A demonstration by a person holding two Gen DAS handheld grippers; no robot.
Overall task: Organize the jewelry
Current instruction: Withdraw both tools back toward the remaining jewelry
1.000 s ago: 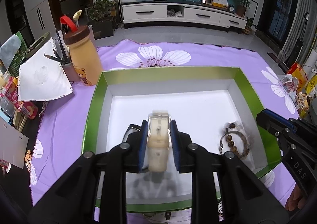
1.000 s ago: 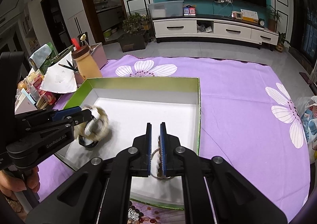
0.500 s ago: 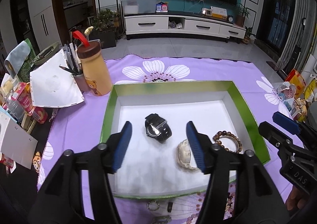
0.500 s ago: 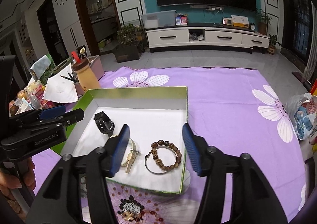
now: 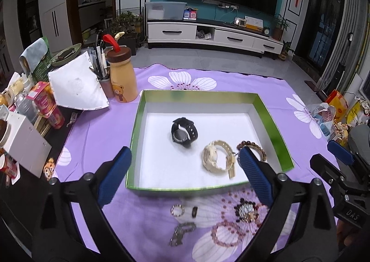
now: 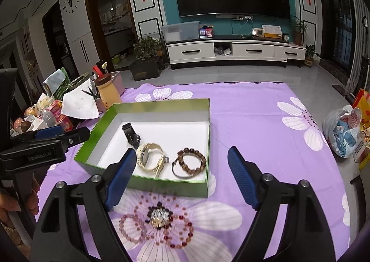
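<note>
A green box with a white floor holds a black watch, a cream watch and a brown bead bracelet. On the purple cloth in front lie a small ring, a dark ring, a silver chain, a pink bead bracelet and a rhinestone piece. My left gripper is open and empty above the box's near edge. My right gripper is open and empty, also by the near edge.
A yellow bear bottle, a pen cup, white paper and snack packs crowd the left side. A plastic bag lies at the right edge of the cloth.
My left gripper let go of the cream watch in the box; my right gripper opened from shut. Both pulled back and up from the box.
</note>
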